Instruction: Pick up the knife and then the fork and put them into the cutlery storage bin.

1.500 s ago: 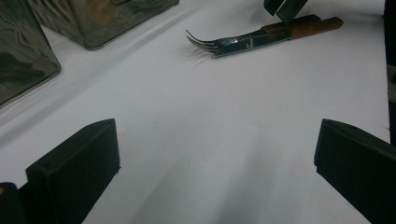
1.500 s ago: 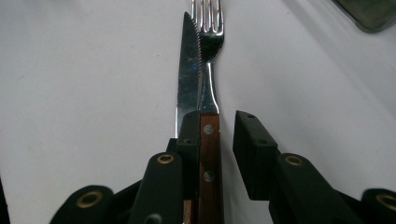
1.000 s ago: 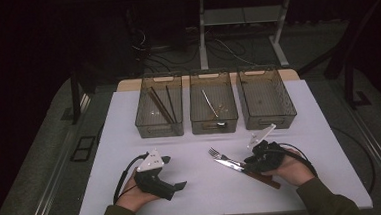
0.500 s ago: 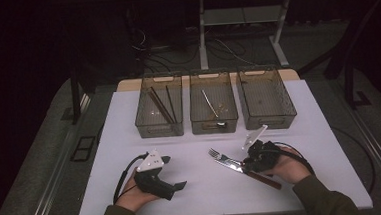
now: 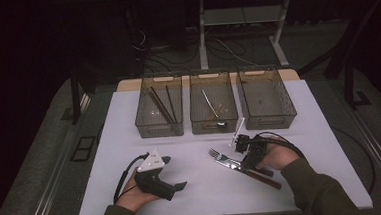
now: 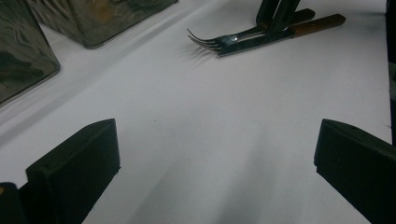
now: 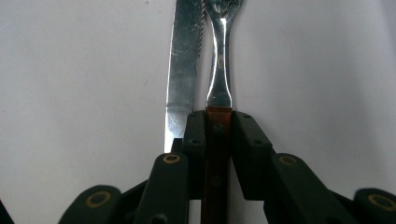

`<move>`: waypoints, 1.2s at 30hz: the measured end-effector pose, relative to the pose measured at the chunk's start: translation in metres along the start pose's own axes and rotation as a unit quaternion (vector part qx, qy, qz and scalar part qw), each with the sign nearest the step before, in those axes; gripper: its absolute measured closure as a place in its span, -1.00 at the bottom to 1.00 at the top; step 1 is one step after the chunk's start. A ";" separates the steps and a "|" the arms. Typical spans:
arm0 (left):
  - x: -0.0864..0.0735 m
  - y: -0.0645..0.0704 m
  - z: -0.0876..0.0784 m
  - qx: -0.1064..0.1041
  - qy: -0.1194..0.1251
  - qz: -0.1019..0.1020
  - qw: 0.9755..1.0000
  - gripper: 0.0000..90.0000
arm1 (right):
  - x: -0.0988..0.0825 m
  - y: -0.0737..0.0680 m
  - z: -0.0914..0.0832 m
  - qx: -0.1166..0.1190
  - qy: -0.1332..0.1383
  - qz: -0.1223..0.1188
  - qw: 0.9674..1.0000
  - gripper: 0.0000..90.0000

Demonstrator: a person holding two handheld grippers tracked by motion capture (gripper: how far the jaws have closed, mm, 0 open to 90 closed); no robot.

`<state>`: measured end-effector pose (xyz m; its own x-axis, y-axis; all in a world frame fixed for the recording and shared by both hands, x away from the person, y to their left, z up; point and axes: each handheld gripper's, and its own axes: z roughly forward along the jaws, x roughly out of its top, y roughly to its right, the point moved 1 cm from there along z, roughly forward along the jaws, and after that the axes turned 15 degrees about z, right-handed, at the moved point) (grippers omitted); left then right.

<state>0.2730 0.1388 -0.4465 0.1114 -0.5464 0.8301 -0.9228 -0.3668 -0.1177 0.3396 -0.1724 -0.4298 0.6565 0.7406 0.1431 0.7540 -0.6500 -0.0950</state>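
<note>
3 clear bins (image 5: 213, 110) stand in a row at the far edge of the white table (image 5: 130, 141), well apart from our hands. We judge them to be sorting trays, 1 kind of cutlery each: the left bin (image 5: 160, 113) holds dark sticks that look like chopsticks (image 5: 161, 105), the middle bin has a slim metal utensil (image 5: 209, 103), and the right bin (image 5: 265, 99) looks bare, though its floor is dim.

Our left tool (image 5: 175, 176) rests on the near left of the table, tilted, jaws spread wide with only bare white surface between them in the left gripper view. We read it as parked there, out of the way.

Our right tool (image 5: 246, 160) is low over the near right of the table, angled along the cutlery so its jaws straddle a handle lengthwise. In the right gripper view the 2 jaws are pressed onto the sides of the fork's (image 7: 219, 60) brown wooden handle, pinching it just behind the metal neck.

Just beside the fork, parallel and about touching, lies a table knife (image 7: 183, 70) with a serrated blade; it sits outside the left jaw, not in the grip. Whether the fork has left the table we cannot tell. A lift would need care so that the knife is not dragged along.
</note>
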 end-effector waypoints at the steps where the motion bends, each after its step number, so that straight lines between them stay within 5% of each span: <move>1: 0.000 0.000 0.000 0.000 0.000 0.001 1.000 -1.00 | 0.002 0.000 0.000 -0.002 -0.006 0.001 1.000 0.67; 10: 0.000 0.000 -0.001 0.000 0.001 0.000 1.000 -1.00 | 0.009 -0.004 0.001 -0.022 -0.034 -0.003 0.999 0.71; 21: 0.000 0.000 -0.002 0.004 0.003 -0.002 1.000 -1.00 | -0.007 0.011 -0.008 0.017 0.060 0.033 0.998 0.71; 31: 0.001 -0.001 -0.003 0.006 0.006 -0.004 1.000 -1.00 | -0.035 0.031 -0.026 0.063 0.178 0.085 0.978 0.71; 36: 0.000 -0.001 -0.004 0.005 0.006 -0.001 1.000 -1.00 | -0.046 0.039 -0.039 0.075 0.231 0.100 0.965 0.71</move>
<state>0.2728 0.1424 -0.4438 0.1084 -0.5365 0.8369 -0.9185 -0.3761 -0.1221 0.3381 -0.2381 -0.4012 0.7353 0.4253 0.5276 0.6306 -0.7146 -0.3028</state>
